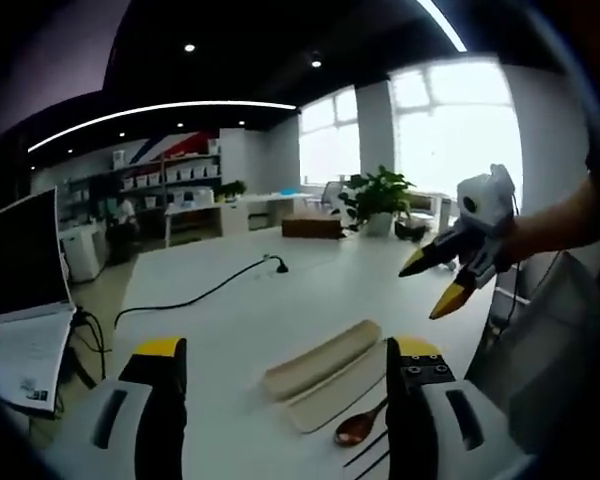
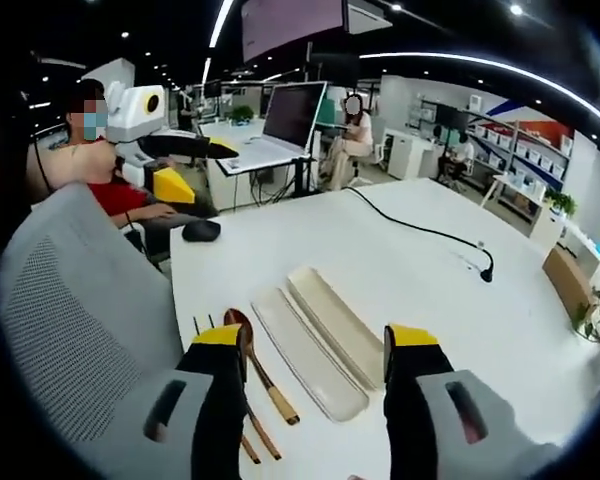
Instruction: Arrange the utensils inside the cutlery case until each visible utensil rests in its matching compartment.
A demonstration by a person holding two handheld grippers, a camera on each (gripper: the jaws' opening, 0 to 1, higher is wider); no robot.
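Both claws hang released above the white desk (image 2: 430, 290), cream cutlery case (image 2: 320, 335) lying open in two halves beside the brown spoon (image 2: 255, 365); left gripper view adds the right claw (image 1: 442, 282), right gripper view the left claw (image 2: 195, 165).

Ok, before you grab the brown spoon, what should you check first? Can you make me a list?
1. Left gripper open: ok.
2. Right gripper open: ok.
3. Long beige cutlery case lying open on the white table, lid half beside it: ok.
4. Brown wooden spoon in the case: not ok, beside it.
5. Dark chopsticks in the case: not ok, on the table.
6. Black cable clear of the utensils: ok.
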